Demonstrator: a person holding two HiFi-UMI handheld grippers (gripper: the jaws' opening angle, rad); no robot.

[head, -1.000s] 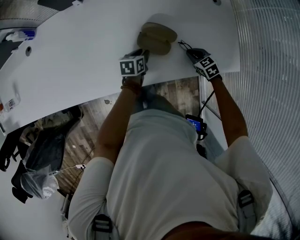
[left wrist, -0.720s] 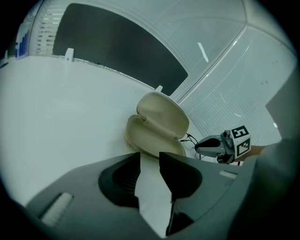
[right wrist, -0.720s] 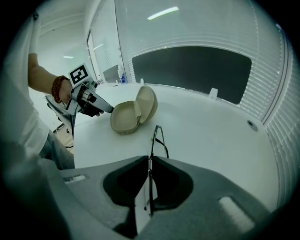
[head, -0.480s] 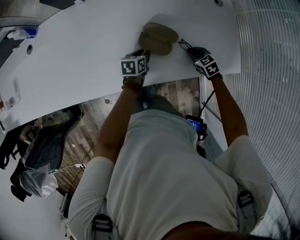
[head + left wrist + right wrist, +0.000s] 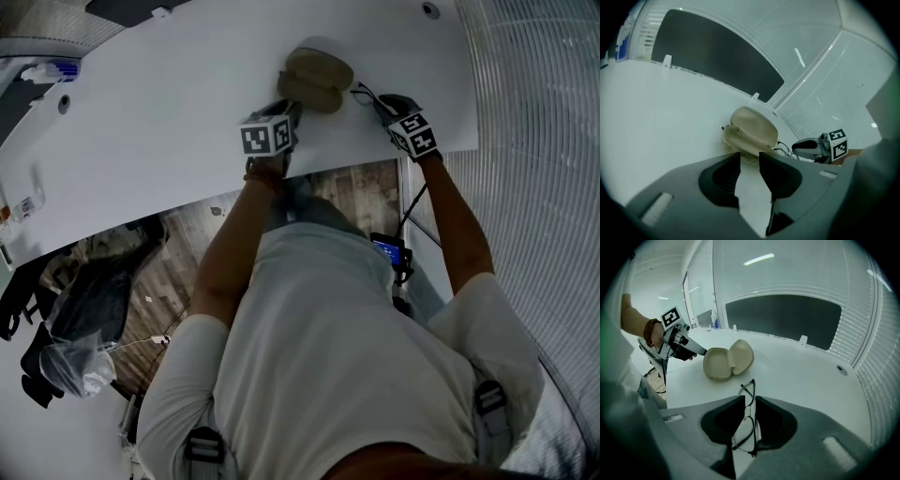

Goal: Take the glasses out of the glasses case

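So the glasses case (image 5: 314, 77) is sitting wide open on the white surface (image 5: 159, 122), close to the front edge, lid tipping back. The glasses (image 5: 748, 420) are already out of it, lying on the surface just to the right of the case, folded and standing on edge. The right gripper (image 5: 750, 398) is pointing down at them and its jaws are opening, with the glasses frame sitting in the narrow gap between them. The left gripper (image 5: 749, 154) is hanging at the near left side of the case with its jaws apart, only bare surface showing between them, tips right up at the case's lower half, can't tell if they're touching it
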